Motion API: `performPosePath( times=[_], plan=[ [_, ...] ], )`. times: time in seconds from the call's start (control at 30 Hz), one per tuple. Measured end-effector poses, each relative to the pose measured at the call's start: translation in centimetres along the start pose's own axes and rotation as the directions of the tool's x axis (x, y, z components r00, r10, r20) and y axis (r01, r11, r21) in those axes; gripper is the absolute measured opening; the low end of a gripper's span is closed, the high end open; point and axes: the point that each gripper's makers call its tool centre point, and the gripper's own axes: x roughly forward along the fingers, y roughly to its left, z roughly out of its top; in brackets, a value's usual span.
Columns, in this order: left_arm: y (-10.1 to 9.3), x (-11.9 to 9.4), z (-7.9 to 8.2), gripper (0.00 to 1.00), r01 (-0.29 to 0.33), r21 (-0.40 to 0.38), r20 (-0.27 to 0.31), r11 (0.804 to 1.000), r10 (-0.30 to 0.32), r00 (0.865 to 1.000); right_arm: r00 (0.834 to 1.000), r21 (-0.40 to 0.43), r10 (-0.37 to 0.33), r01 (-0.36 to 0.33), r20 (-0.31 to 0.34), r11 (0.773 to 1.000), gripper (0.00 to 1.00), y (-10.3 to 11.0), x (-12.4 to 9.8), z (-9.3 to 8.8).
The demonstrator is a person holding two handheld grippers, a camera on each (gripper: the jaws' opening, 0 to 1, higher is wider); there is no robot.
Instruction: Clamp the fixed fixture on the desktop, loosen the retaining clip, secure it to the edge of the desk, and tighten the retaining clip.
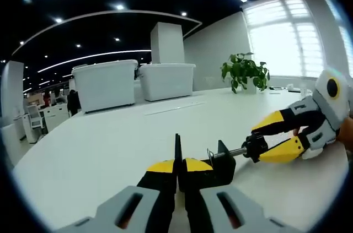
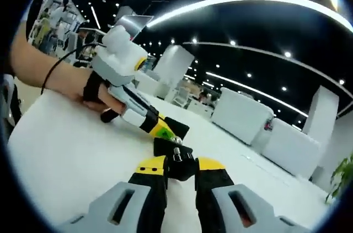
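A black C-shaped clamp fixture (image 1: 222,162) lies on the white desk (image 1: 94,150), its threaded screw (image 1: 233,153) pointing right and ending in a black knob (image 1: 254,146). My left gripper (image 1: 178,164) is shut on a thin black plate of the clamp, which stands up between its yellow tips. My right gripper (image 1: 258,144) comes in from the right with its yellow fingers closed around the knob. In the right gripper view the knob (image 2: 179,162) sits between my right gripper's (image 2: 180,164) tips. Beyond it, the left gripper (image 2: 164,129) holds the clamp body (image 2: 177,127).
Two large white storage bins (image 1: 105,84) (image 1: 165,79) stand at the far side of the desk. A potted plant (image 1: 245,71) sits at the back right near a bright window. A person's hand (image 2: 52,70) holds the left gripper. Office desks lie beyond.
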Motion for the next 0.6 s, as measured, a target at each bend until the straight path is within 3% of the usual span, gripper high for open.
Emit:
performPosePath(
  times=[0.1, 0.17, 0.23, 0.33, 0.5, 0.6],
  plan=[
    [-0.2, -0.2, 0.0, 0.05, 0.003, -0.005, -0.001, 1.000, -0.003, 1.000, 1.000, 0.119, -0.008, 0.008, -0.001, 0.993, 0.24, -0.7, -0.2, -0.4],
    [-0.3, -0.3, -0.1, 0.05, 0.003, -0.003, -0.002, 1.000, -0.003, 1.000, 1.000, 0.219, -0.009, 0.004, 0.021, 0.976, 0.30, -0.9, -0.5, 0.3],
    [-0.4, -0.3, -0.1, 0.06, 0.004, 0.001, -0.002, 1.000, -0.004, 1.000, 1.000, 0.328, -0.015, 0.007, 0.022, 0.945, 0.29, -2.1, -0.7, 0.1],
    [-0.6, -0.5, -0.1, 0.06, 0.003, 0.002, -0.003, 1.000, -0.003, 1.000, 0.999, 0.499, 0.027, -0.034, 0.020, 0.866, 0.27, -2.7, -0.6, -0.3],
    [-0.7, -0.7, -0.1, 0.06, 0.004, -0.001, -0.006, 1.000, -0.004, 1.000, 0.994, 0.559, 0.107, -0.077, -0.022, 0.825, 0.26, -1.8, 0.3, -1.5],
    [-0.9, -0.9, -0.2, 0.06, 0.004, 0.001, -0.008, 1.000, -0.004, 1.000, 0.993, 0.570, 0.112, -0.072, -0.036, 0.819, 0.25, -1.7, 0.4, -1.8]
  ],
)
